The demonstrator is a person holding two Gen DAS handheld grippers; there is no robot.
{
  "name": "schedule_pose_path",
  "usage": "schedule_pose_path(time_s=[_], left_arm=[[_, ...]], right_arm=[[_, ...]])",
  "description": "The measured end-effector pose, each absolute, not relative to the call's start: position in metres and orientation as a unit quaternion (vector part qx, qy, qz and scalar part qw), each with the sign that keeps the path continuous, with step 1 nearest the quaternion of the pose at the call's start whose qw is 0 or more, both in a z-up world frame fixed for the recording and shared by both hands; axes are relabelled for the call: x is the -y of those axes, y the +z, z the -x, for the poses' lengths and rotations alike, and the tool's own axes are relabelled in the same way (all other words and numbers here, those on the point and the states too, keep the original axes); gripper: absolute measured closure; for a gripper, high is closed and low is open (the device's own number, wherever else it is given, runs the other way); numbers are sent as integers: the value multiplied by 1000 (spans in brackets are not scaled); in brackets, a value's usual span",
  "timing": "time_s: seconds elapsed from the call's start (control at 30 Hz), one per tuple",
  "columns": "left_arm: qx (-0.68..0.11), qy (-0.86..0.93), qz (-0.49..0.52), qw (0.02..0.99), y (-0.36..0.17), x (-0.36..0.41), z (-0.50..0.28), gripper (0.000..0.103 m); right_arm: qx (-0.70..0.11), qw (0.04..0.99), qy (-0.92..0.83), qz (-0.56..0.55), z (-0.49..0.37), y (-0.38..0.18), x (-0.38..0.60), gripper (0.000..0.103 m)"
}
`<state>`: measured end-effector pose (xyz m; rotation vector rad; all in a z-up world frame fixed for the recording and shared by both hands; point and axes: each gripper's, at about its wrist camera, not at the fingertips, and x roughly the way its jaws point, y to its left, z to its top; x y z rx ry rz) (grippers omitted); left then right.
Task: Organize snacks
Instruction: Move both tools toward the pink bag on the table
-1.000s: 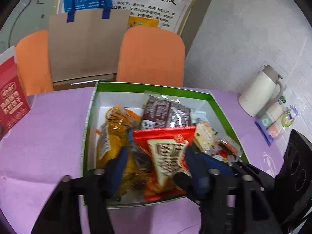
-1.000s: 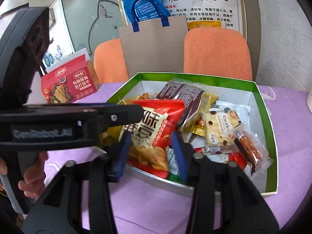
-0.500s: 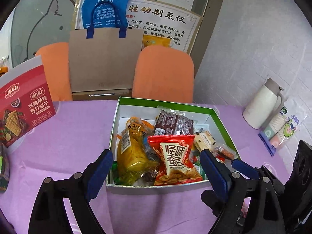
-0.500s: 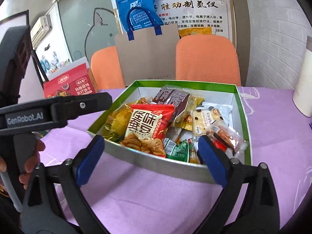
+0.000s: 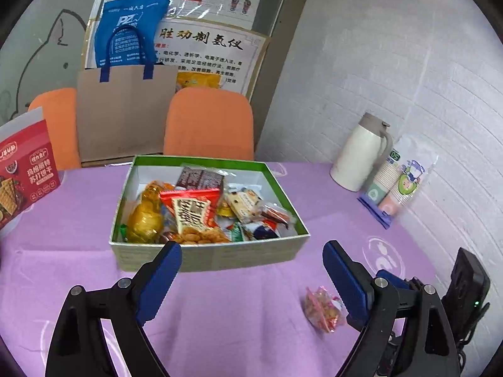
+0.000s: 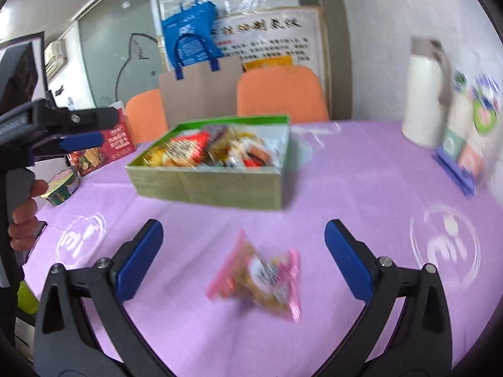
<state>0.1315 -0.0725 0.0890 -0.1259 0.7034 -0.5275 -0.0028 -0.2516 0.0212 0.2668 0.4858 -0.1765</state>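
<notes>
Both grippers are open and empty. The right gripper [image 6: 243, 262] should drop squarely over the pink snack packet [image 6: 259, 279], pinch mid-body, then carry it to the box [image 6: 204, 185].

The right gripper [image 6: 243, 251] hangs over the purple tablecloth [image 6: 361, 182] with its blue-padded fingers [image 6: 138, 260] spread wide. Between them lies a small pink snack packet [image 6: 264, 278], blurred, touching neither pad. At twelve o'clock from the packet sits the green-rimmed cardboard box [image 6: 207, 185], heaped with bright snack wrappers. At two o'clock stands a white thermos jug [image 6: 424, 100], with a sleeve of paper cups [image 6: 471, 125] just beside it. At nine o'clock the left gripper [image 6: 78, 128] enters, fingers parted, held by a hand [image 6: 25, 213], near a round foil-lidded cup [image 6: 63, 185].
</notes>
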Motion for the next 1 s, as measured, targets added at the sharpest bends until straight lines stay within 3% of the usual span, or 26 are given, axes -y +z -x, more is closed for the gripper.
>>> schedule_pose_path(time_s=[0.2, 0.43, 0.47, 0.6, 0.7, 0.77, 1.0], left_arm=[[-390, -284, 53, 874, 63, 113, -127, 10], [-434, -324, 17, 840, 38, 165, -120, 11], [-436, -329, 9, 838, 35, 172, -119, 13], [-463, -344, -17, 817, 15, 197, -120, 40], [-484, -342, -23, 805, -1, 202, -122, 54], [-497, -344, -7, 797, -9, 198, -124, 59], [-496, -338, 16, 800, -13, 170, -120, 59]], right_arm=[[-284, 939, -83, -178, 21, -19, 267, 1], [-283, 935, -57, -204, 27, -32, 275, 1], [-283, 935, -56, -206, 29, -33, 276, 1], [-283, 929, -55, -230, 31, -40, 284, 1], [-284, 926, -51, -244, 33, -43, 289, 1], [-283, 927, -50, -239, 34, -43, 289, 1], [-293, 926, -34, -234, 26, -46, 283, 1]])
